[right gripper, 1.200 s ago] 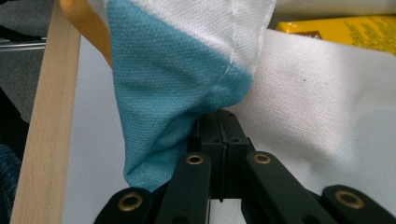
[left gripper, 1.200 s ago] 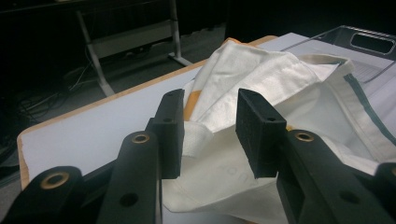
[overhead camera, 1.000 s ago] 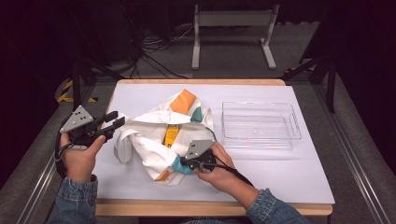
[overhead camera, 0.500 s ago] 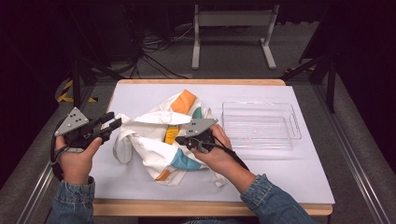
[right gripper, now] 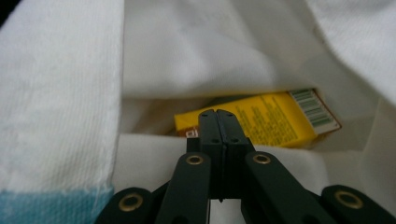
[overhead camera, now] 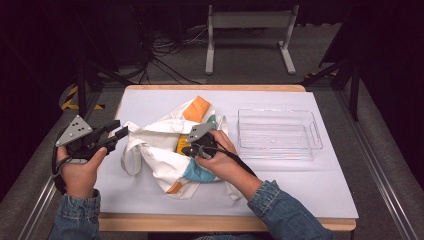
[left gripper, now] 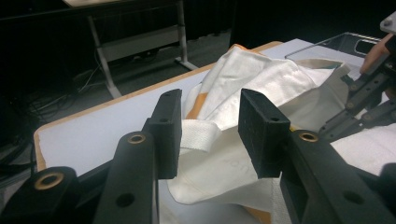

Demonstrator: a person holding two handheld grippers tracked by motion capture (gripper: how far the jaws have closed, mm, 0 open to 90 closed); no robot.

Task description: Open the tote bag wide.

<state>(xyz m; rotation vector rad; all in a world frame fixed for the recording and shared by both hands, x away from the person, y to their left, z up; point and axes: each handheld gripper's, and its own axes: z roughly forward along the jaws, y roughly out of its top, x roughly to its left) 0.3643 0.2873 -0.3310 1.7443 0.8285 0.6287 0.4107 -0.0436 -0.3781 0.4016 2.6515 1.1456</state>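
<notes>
While its two black jaws press flat against each other with nothing visible between them, the right gripper (right gripper: 218, 114) points into the mouth of the white tote bag (overhead camera: 165, 150), its tips just in front of a yellow box (right gripper: 261, 123) that lies inside the bag. In the right gripper view the box shows a barcode at one end and small print along its face, and cloth folds over it from above. From the high view this gripper (overhead camera: 186, 149) sits over the middle of the bag, with a sliver of the yellow box (overhead camera: 181, 143) just beside its tips.

Off the bag's left edge, the left gripper (overhead camera: 119, 134) stands partly open. In the left gripper view a white strap (left gripper: 201, 136) of the bag lies in the gap between the two pads; the left pad sits at the strap's end, but whether the pads press on it cannot be told.

The bag lies crumpled on the white table top (overhead camera: 280, 185), with an orange patch at its far end and teal patches along its right side and near end. A clear plastic tray (overhead camera: 314, 131) stands to the right of the bag, apart from it.
</notes>
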